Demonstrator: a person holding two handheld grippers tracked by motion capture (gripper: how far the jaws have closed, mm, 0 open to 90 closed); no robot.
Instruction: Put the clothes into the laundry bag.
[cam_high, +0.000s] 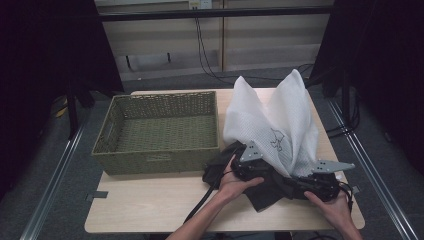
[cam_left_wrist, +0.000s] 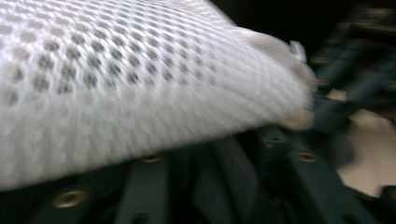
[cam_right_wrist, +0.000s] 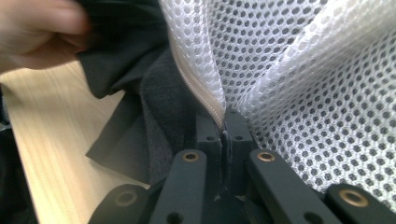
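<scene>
White mesh made up the laundry bag (cam_high: 280, 120), which stood on the right half of the bench (cam_high: 150, 200) with two peaks raised, probably to keep its mouth wide for the dark garment (cam_high: 260, 192) bunched at its lower edge. From the right gripper view, the right hand-held gripper (cam_right_wrist: 225, 122) was pinched tight on the zippered rim of the bag (cam_right_wrist: 201, 93), its jaws pressed together with the white edge caught between them; that grip most likely served to hold the opening steady while clothing went in. In the high view the left hand-held gripper (cam_high: 252, 167) sat at the bag's near left side, above the dark cloth. Its own view was blurred, with mesh (cam_left_wrist: 140, 84) lying across the frame, and its jaws looked partly parted with nothing clearly clamped. Beside the bag, to the left, a green woven basket (cam_high: 160, 150) stood apart from the work. Part of the garment (cam_right_wrist: 135, 126) trailed onto the wood, so it was judged not yet fully inside.
</scene>
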